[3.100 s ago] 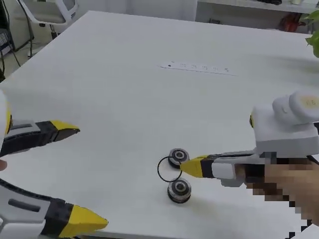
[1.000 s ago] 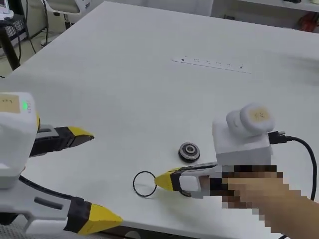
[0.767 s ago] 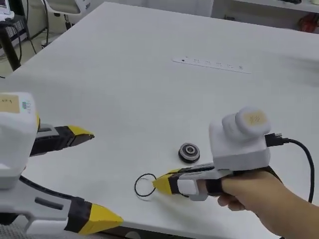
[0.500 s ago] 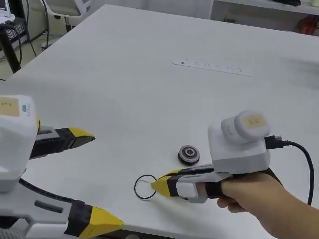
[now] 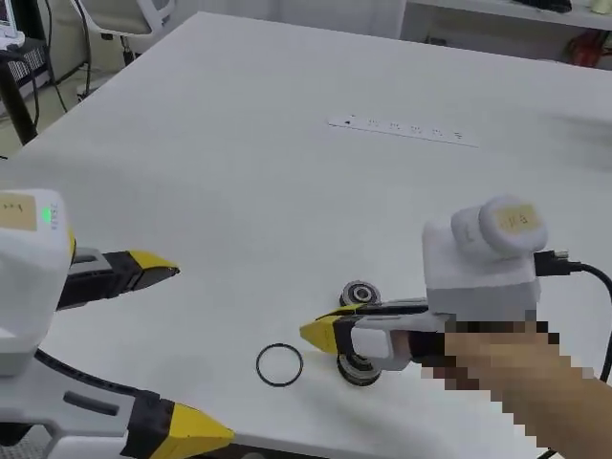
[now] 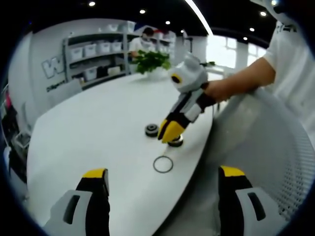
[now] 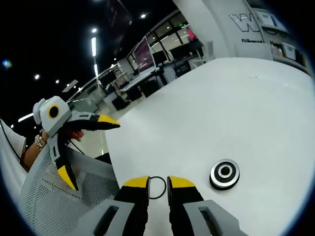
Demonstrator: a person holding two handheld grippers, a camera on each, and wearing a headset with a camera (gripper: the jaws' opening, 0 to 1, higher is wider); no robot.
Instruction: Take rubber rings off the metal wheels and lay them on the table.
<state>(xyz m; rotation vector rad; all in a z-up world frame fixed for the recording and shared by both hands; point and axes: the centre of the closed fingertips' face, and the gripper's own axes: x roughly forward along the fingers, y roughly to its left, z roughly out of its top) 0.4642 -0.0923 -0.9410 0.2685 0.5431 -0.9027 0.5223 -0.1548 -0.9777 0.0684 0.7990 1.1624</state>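
Near the front edge of the white worktop (image 5: 287, 191), a thin black rubber ring (image 5: 279, 364) lies flat just beside two small metal wheels (image 5: 360, 294). The right gripper (image 5: 320, 332) hovers over them, jaws barely apart and empty; the left gripper (image 5: 196, 354) gapes wide. Such a ring is probably light and stretchy, so pinch its outer edge.

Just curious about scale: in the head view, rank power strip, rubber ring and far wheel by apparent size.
1. power strip, though farthest.
2. rubber ring.
3. far wheel; the right gripper partly hides it, so unsure.
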